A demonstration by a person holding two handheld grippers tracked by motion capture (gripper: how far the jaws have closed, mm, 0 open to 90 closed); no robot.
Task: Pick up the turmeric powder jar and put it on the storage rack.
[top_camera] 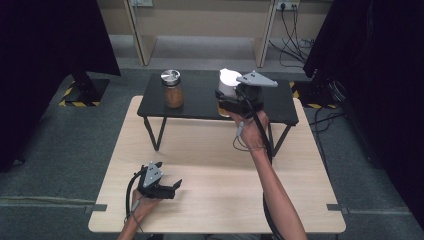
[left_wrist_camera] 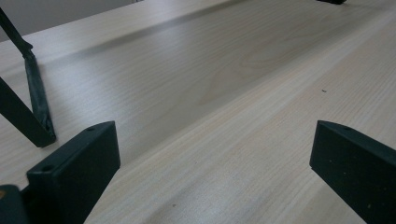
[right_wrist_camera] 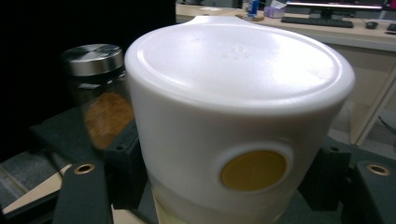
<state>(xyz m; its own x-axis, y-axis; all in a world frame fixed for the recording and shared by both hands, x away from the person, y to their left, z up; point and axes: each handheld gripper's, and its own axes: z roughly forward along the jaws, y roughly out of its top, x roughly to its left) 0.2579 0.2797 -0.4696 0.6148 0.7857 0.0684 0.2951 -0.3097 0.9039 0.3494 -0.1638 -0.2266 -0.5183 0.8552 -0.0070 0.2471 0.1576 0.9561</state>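
My right gripper [top_camera: 229, 102] is shut on a white-lidded jar [top_camera: 228, 82] and holds it over the right part of the black shelf [top_camera: 200, 107]. In the right gripper view the jar [right_wrist_camera: 238, 121] stands upright between the jaws, its white lid bearing a round amber window. A glass jar with a metal lid [top_camera: 172, 89] and brown contents stands on the shelf's left part; this same glass jar [right_wrist_camera: 100, 93] shows behind the held one. My left gripper [top_camera: 172, 189] rests open on the wooden table [top_camera: 220, 200] near the front left, nothing between its jaws.
The black shelf stands on thin metal legs [left_wrist_camera: 28, 107] at the table's far half. Dark curtains flank both sides, and cables [top_camera: 295, 40] lie on the floor at the back right. Bare wood [left_wrist_camera: 224, 93] stretches ahead of the left gripper.
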